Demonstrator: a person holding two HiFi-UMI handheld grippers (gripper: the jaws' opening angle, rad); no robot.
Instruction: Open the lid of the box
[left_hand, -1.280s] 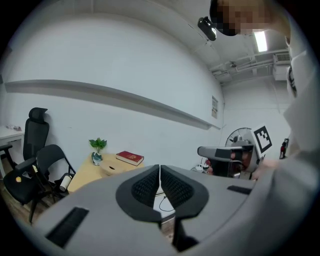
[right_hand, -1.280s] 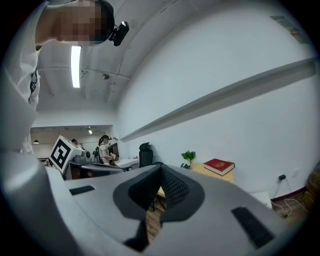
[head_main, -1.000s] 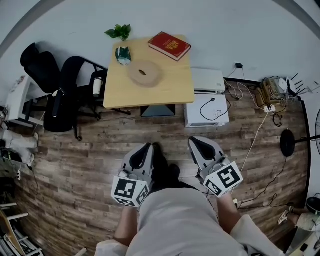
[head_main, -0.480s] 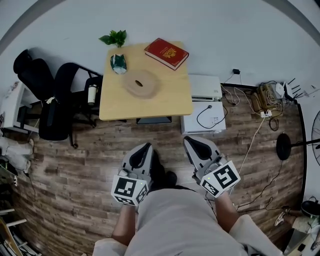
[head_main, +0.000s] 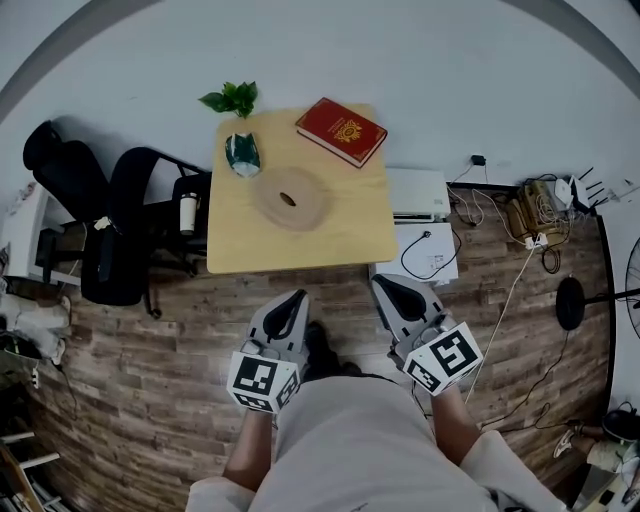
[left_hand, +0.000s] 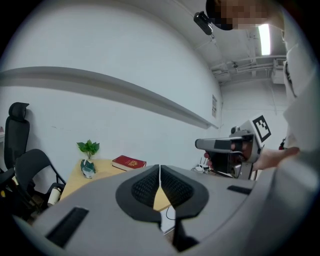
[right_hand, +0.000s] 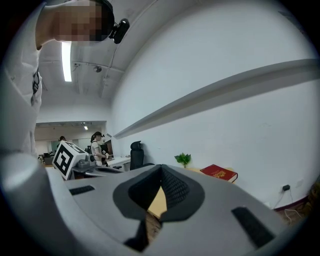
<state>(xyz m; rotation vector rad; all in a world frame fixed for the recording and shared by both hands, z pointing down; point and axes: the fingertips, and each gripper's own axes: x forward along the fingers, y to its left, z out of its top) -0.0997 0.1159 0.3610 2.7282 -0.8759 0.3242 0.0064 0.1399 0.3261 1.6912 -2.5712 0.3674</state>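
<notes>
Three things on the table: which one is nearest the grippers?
The round wooden disc with the hole, in the middle of the table; the red box and the potted plant sit at its far edge.

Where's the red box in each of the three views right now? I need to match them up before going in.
Head view: the red box is in the upper middle, at the far right corner of the table.
Left gripper view: the red box is left of centre, low.
Right gripper view: the red box is right of centre, low.
Shared landmark: the potted plant, left of the box in all three.
</notes>
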